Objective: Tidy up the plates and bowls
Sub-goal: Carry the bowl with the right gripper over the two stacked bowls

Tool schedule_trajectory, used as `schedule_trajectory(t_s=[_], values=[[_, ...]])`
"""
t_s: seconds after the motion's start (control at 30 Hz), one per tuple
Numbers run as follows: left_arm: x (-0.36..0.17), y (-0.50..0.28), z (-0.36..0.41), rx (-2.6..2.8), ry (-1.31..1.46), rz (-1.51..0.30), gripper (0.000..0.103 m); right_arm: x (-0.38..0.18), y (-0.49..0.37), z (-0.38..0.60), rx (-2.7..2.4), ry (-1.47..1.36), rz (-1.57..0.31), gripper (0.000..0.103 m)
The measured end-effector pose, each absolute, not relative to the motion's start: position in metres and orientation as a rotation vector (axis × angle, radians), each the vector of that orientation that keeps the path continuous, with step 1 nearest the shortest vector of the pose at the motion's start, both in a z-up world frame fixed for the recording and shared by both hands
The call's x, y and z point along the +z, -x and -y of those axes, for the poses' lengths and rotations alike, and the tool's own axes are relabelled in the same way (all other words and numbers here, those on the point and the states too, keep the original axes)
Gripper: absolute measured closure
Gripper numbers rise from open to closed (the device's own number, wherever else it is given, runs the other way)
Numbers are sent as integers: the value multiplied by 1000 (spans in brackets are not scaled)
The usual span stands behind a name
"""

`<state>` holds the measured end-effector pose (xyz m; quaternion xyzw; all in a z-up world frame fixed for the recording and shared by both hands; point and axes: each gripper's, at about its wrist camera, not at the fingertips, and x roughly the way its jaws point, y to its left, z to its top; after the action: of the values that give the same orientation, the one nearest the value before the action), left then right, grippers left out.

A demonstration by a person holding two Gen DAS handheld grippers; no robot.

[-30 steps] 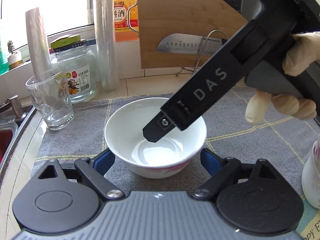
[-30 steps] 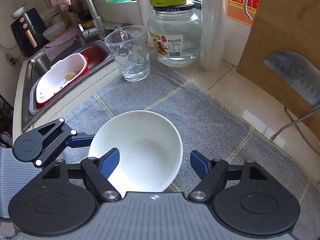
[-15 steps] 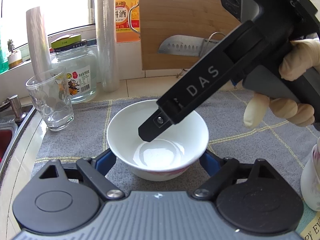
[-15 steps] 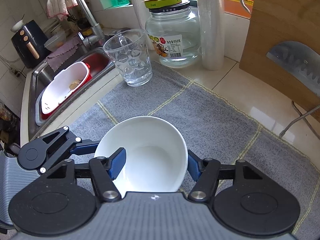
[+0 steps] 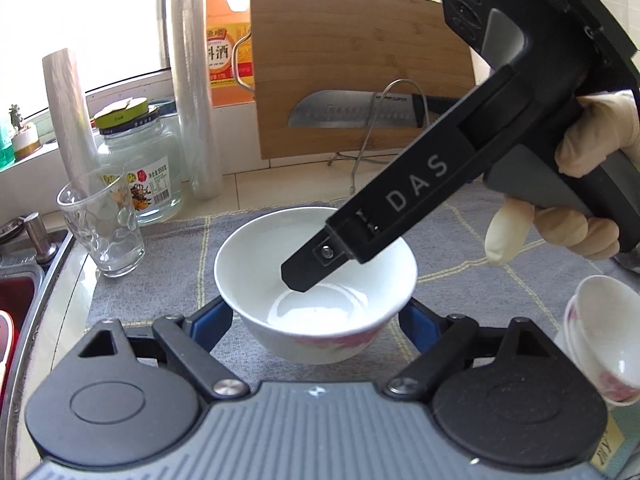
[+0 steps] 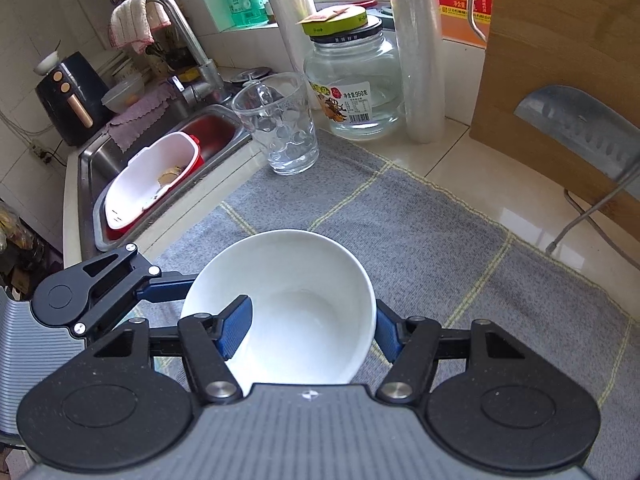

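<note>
- One white glazed bowl (image 5: 316,280) with a round rim, a smooth shiny inside and a pinkish-red mark low on its outer wall is sitting over the middle of the grey woven mat (image 5: 440,220).
- Left gripper (image 5: 316,322): its two blue pads are bracketing the bowl's lower wall, one on each side. Whether they are pressing on the wall cannot be told, so neither can its state.
- Right gripper (image 6: 312,326): it is closing tight on the bowl's wall at the near rim. The left blue ribbed pad (image 6: 236,326) is sitting inside the bowl and the right pad is lying against the outer wall. From the left wrist view, one black finger is dipping into the bowl from the upper right.
- A gloved hand (image 5: 576,196) is holding the right gripper's dark grey handle.
- A second, smaller white bowl (image 5: 600,336) with pink marks is lying tilted at the mat's right edge.
- The mat is coarse grey cloth with thin yellow grid lines, covering a glossy pale counter.
- One clear dimpled glass (image 6: 280,124) is standing at the mat's far left corner. One glass jar (image 6: 356,88) with a yellow-green lid is just behind it on the counter.
- Two rolls of clear film are standing upright beside the jar.
- One wooden cutting board (image 5: 360,68) is leaning at the back, with one steel knife (image 5: 340,110) in front of it.
- A steel sink (image 6: 160,168) lies left of the mat and is holding one white-and-red tub.
</note>
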<state>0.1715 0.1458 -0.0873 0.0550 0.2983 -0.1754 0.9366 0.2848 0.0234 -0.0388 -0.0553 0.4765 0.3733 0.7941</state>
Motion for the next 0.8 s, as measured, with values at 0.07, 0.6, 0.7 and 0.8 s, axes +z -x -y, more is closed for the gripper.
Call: schedule_trajectory(t_s=[0.07,0.6,0.7,0.8], values=[[-82,-163,-142,-367,-112,-605,14,-32,-276,-18,806,121,-1015,33],[-65,-108,-109,-457,-131,-582,14,4,-211,36,769,84,-962,33],[-66,-97,-102,-477,-141,-576,14,9,-199,48,755,80,-948,33],[-62,-88,-91,-503,-147,-571,14,14,-185,61,734,78,-938,33]])
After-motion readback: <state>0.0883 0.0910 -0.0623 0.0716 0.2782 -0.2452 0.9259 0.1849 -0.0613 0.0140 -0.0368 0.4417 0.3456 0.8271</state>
